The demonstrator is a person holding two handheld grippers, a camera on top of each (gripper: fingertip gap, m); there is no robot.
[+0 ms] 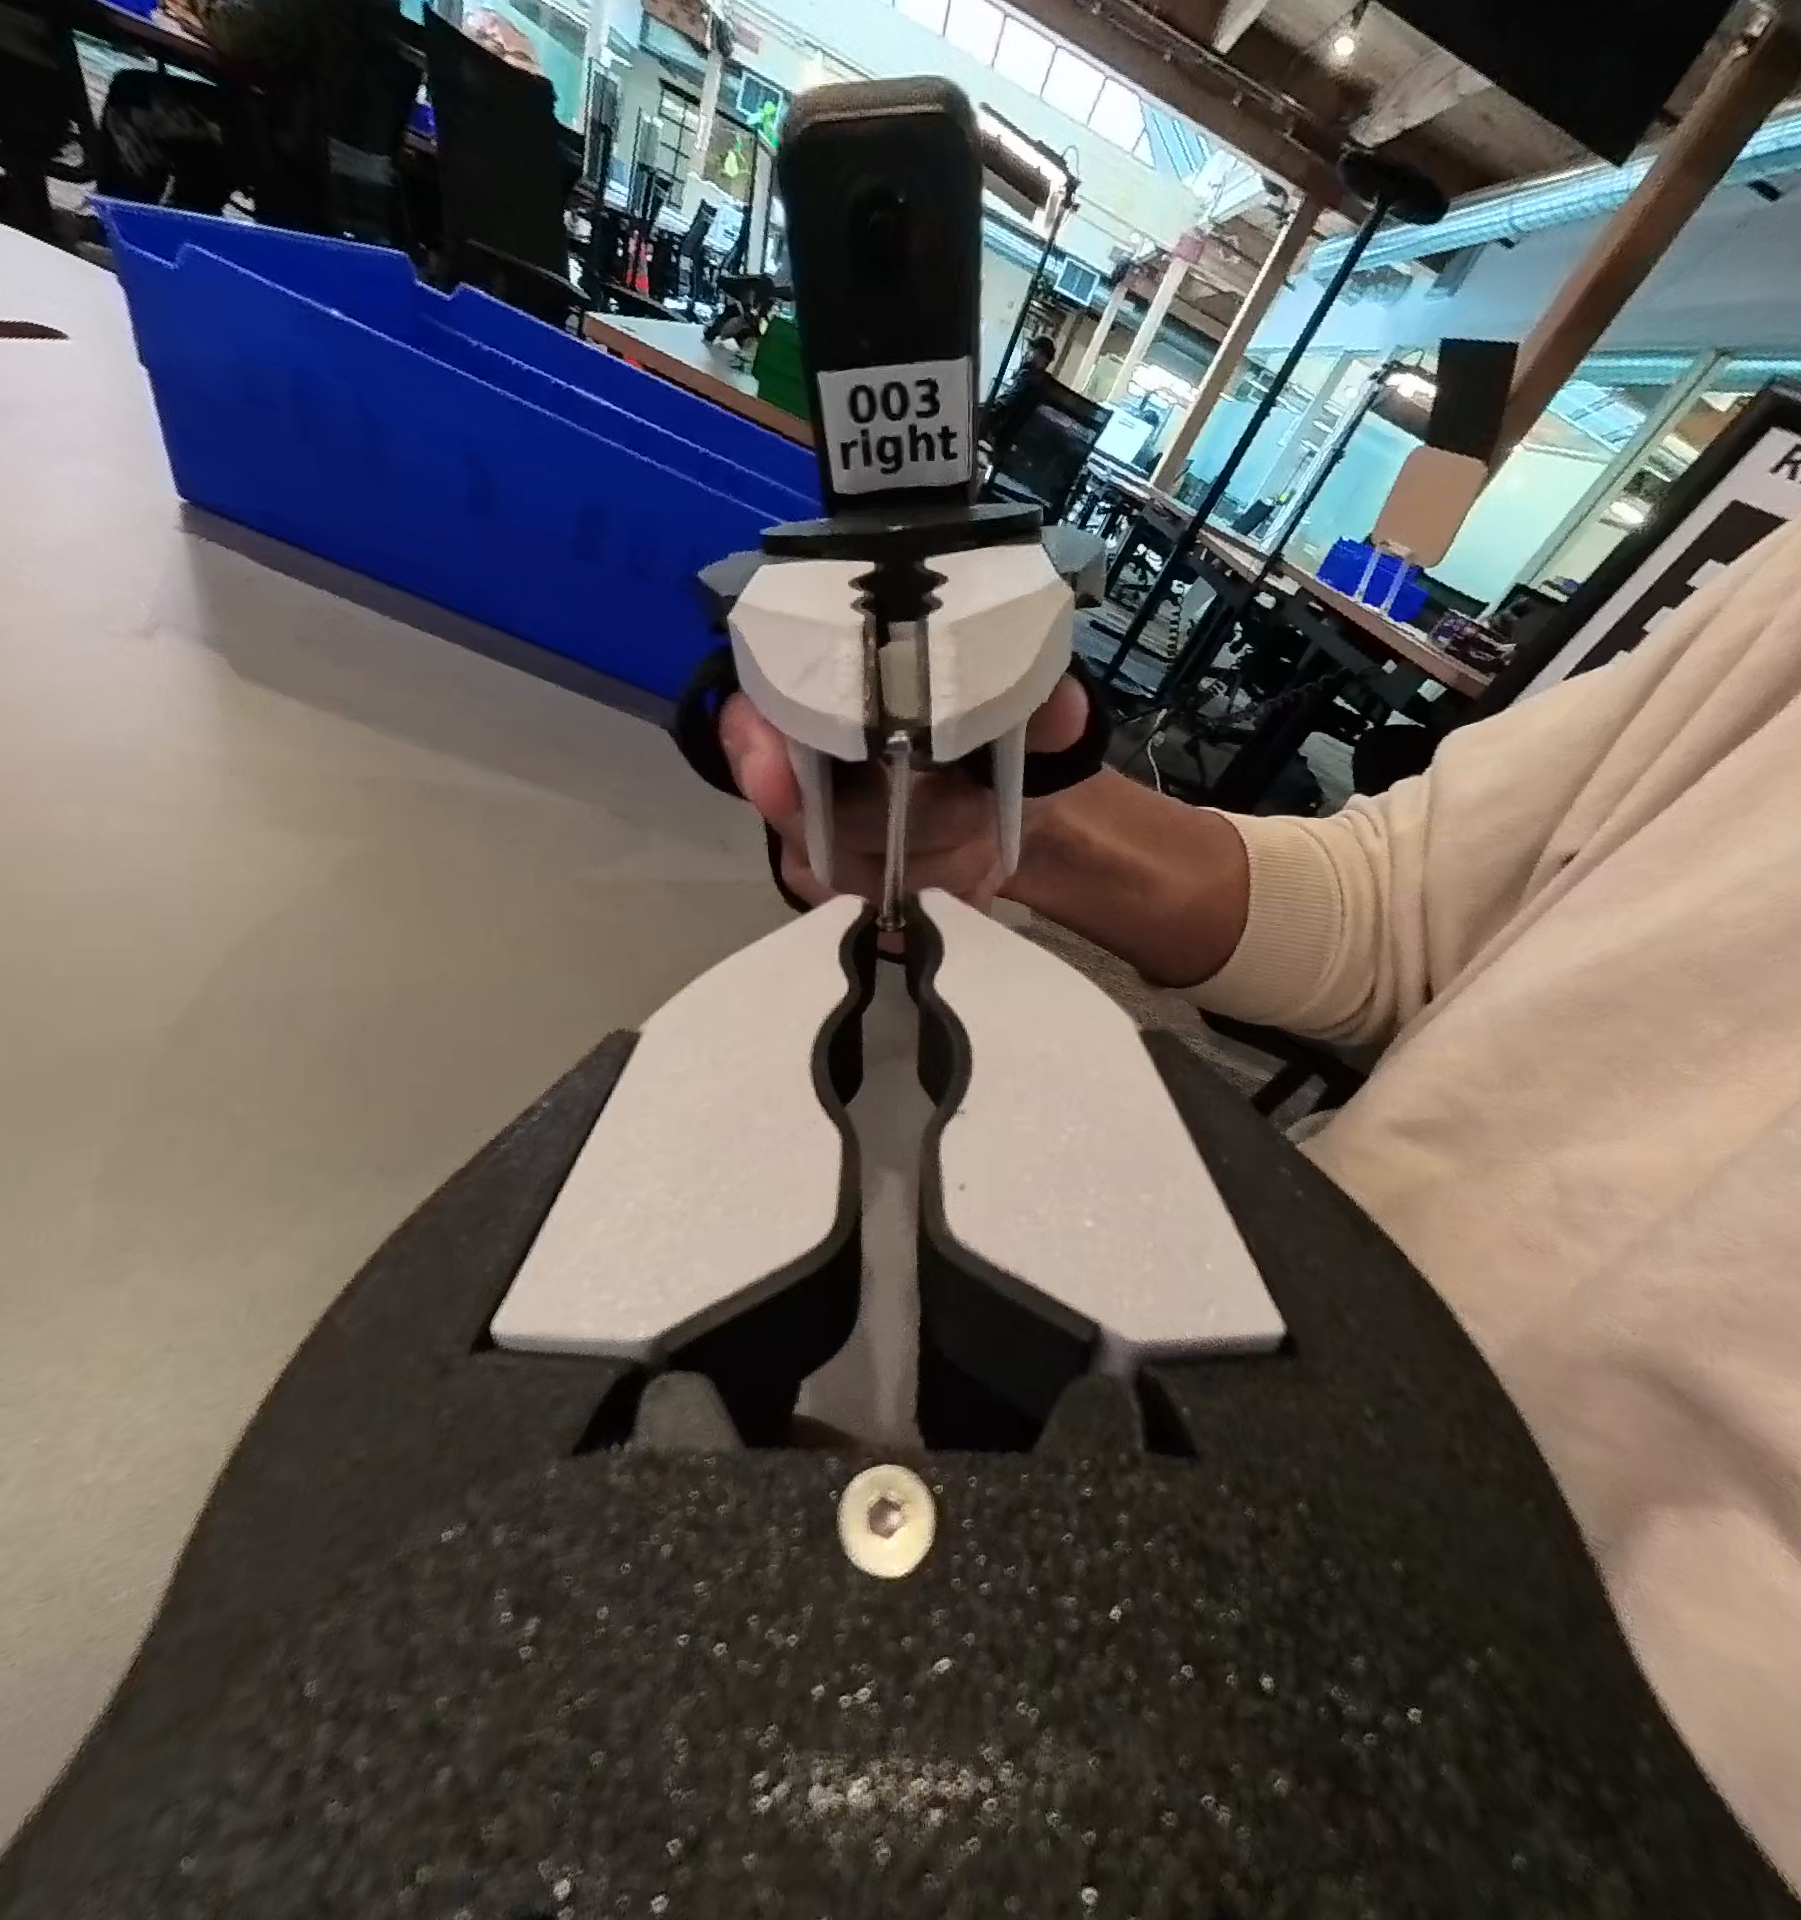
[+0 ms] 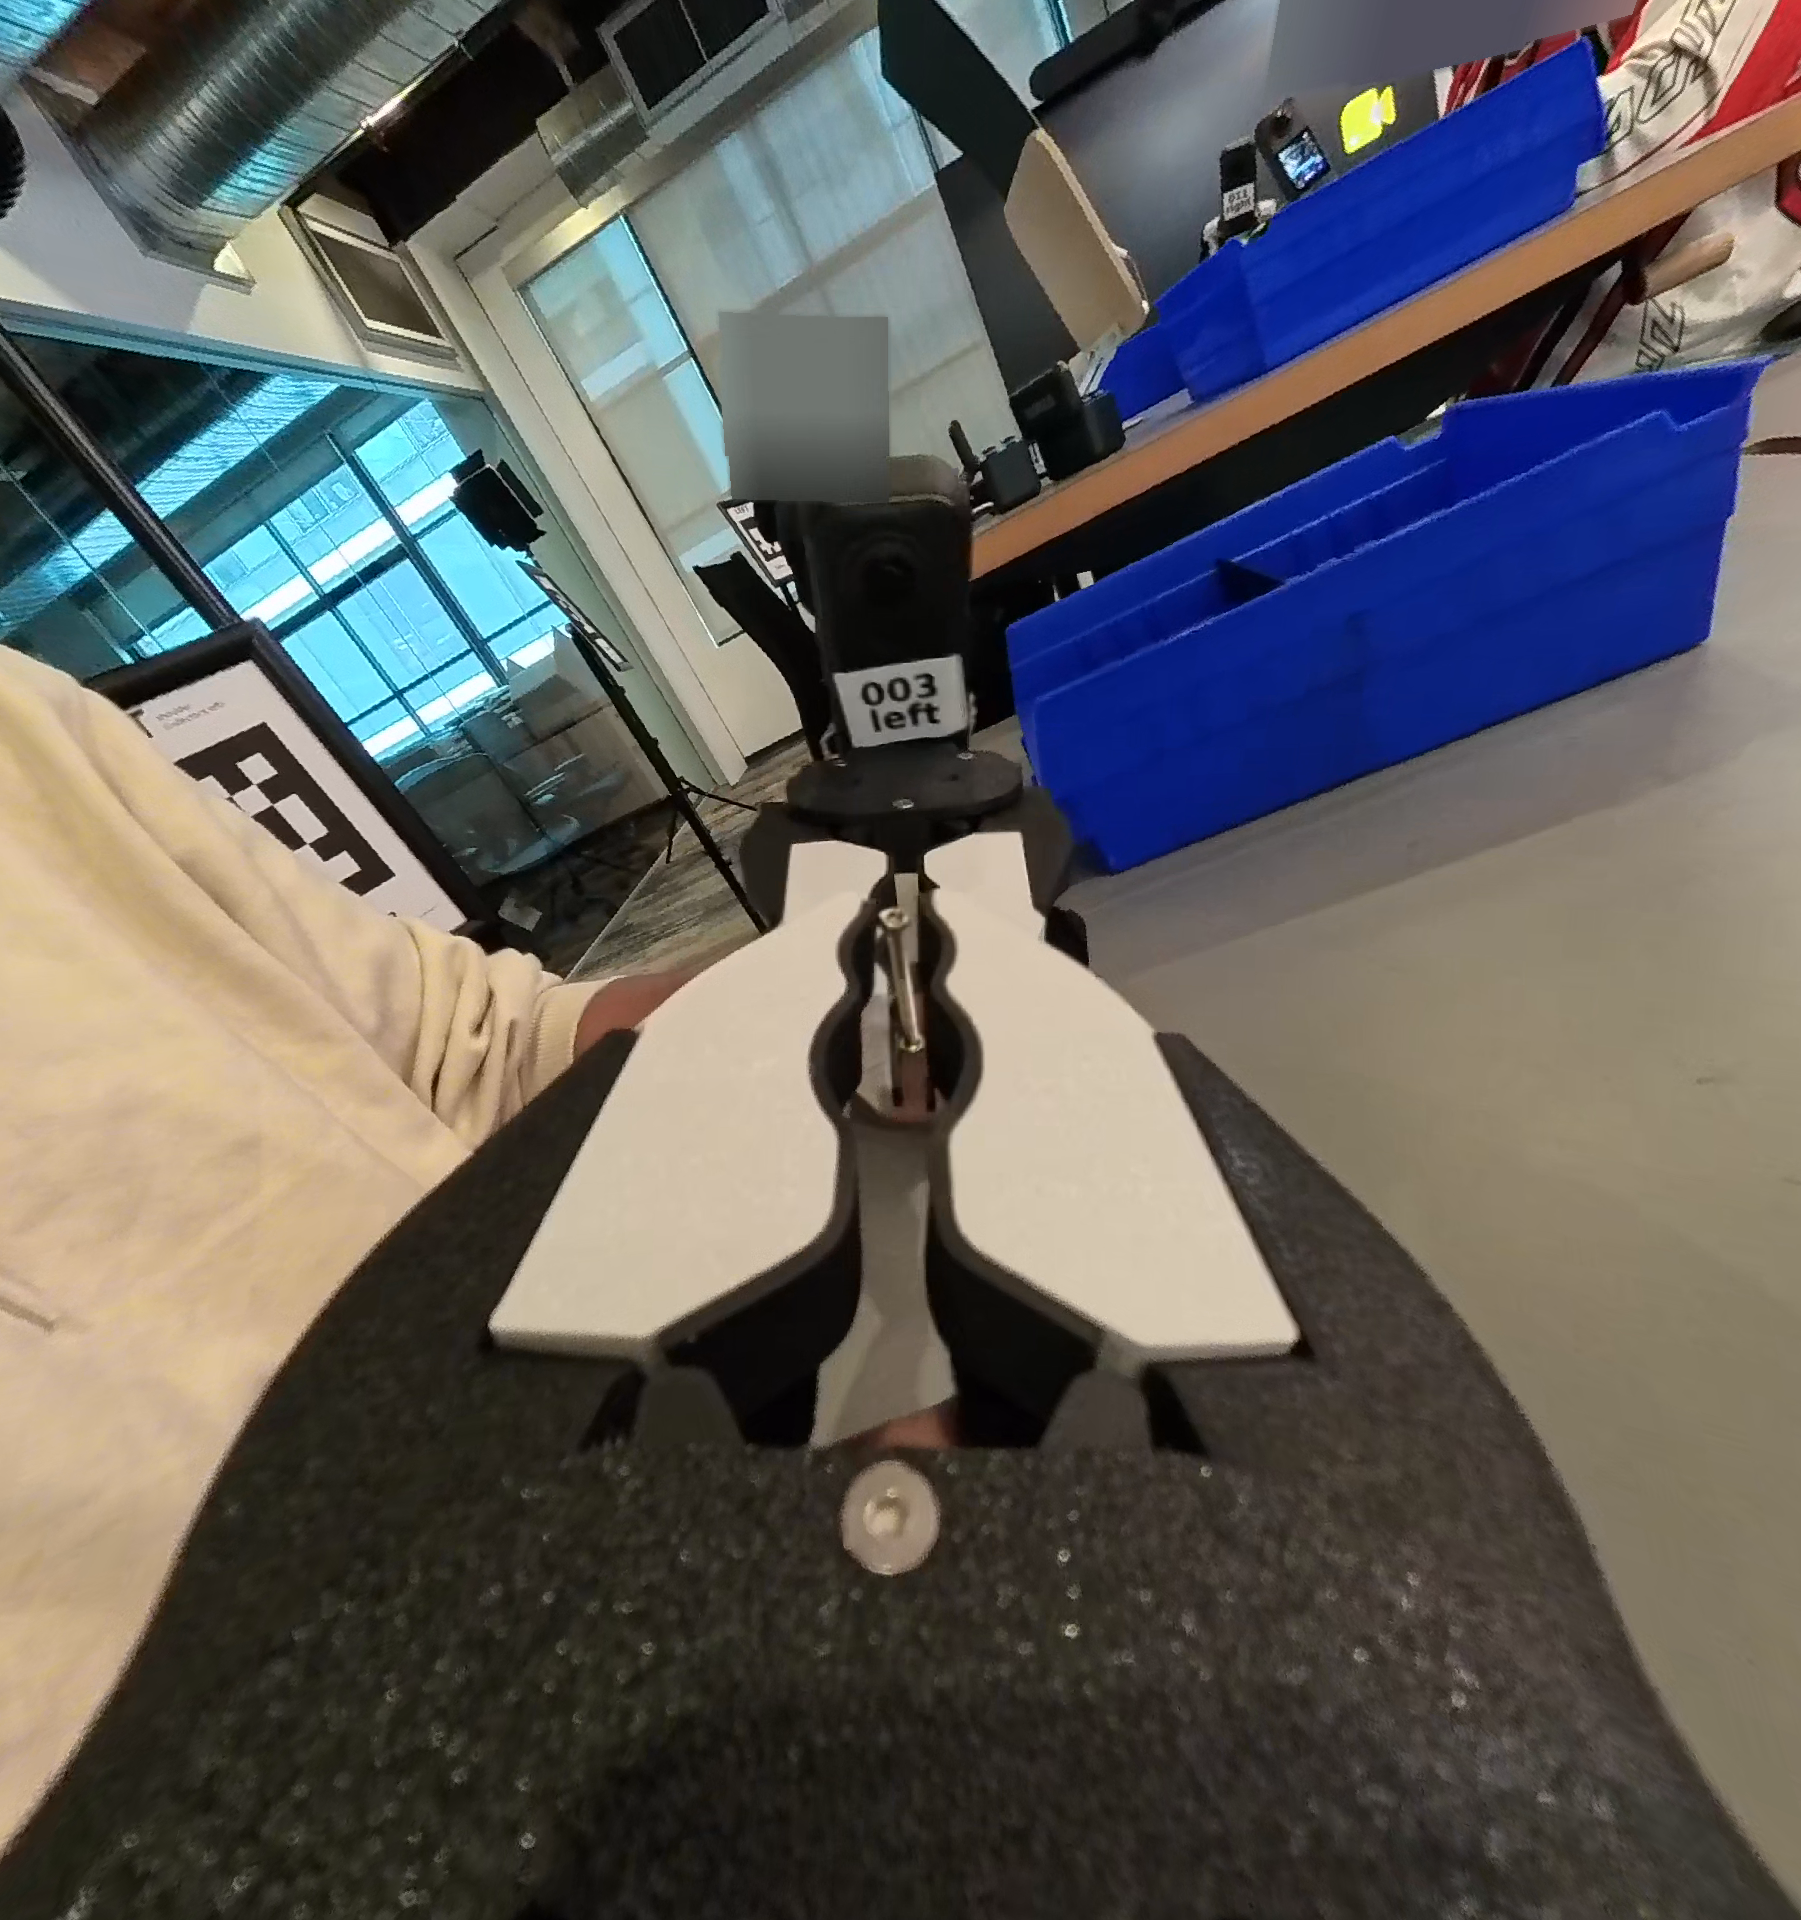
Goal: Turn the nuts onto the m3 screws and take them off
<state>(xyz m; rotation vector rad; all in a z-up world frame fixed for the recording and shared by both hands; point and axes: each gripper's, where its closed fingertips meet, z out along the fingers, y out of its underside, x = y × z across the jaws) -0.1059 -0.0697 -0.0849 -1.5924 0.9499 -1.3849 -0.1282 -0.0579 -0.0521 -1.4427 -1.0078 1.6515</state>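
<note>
grey table (image 1: 200, 831), blue bin (image 1: 408, 416) upper left. your right gripper (image 1: 891, 717) pinches the screw (image 1: 894, 821); left gripper (image 1: 888, 930) pinches probably the nut, threading unfinished.

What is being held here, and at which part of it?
A thin metal screw spans between the two grippers. The right gripper pinches its far end, the left gripper its near end; no nut can be made out.

Right gripper (image 2: 891, 940) with both fingers closed on a slim metal screw (image 2: 901, 982), which lies between the tips. Facing it tip to tip beyond the screw, the left gripper (image 2: 901, 883), its grasp unclear. Right of the screw, a blue bin (image 2: 1395, 644) on the grey table (image 2: 1498, 1039); left, a cream sleeve (image 2: 200, 987).
</note>
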